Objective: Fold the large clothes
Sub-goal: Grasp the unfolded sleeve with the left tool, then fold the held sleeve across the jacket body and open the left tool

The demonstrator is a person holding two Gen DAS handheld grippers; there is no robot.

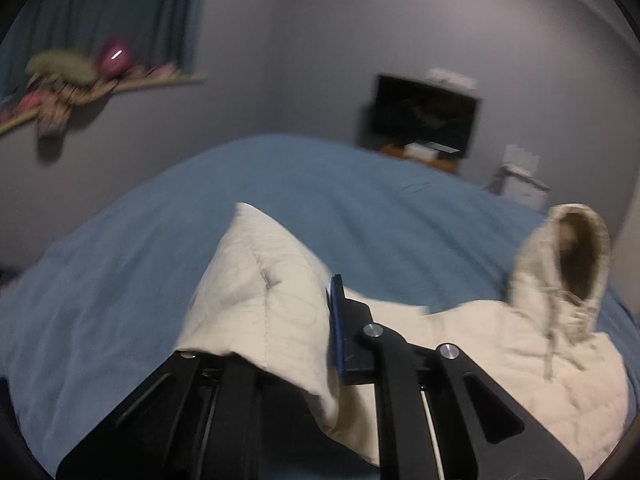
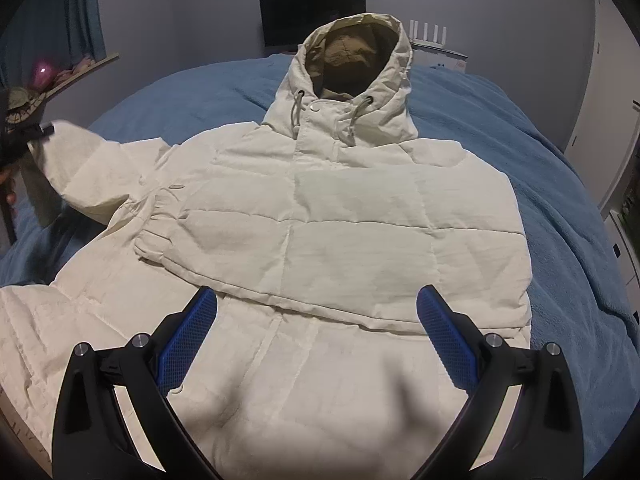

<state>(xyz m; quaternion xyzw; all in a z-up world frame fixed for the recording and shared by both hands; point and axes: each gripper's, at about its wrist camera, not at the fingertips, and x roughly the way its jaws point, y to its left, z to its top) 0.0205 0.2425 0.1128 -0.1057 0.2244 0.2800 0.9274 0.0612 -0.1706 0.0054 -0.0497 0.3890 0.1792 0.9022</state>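
Note:
A large cream quilted hooded jacket (image 2: 320, 216) lies front up on a blue bedspread (image 2: 520, 152), hood (image 2: 356, 68) at the far end. One sleeve is folded across the chest. My right gripper (image 2: 316, 340) is open above the jacket's lower part, holding nothing. My left gripper (image 1: 304, 320) is shut on the jacket's other sleeve (image 1: 260, 280) and holds its cuff end lifted off the bed; the cloth hides the left finger. That lifted sleeve shows at the left of the right wrist view (image 2: 88, 164). The hood also shows in the left wrist view (image 1: 568, 256).
A dark monitor (image 2: 312, 16) stands beyond the bed against the grey wall, with a white router (image 2: 432, 40) beside it. A shelf with soft toys (image 1: 80, 76) and a curtain are at the left. White cupboards (image 2: 608, 120) stand at the right.

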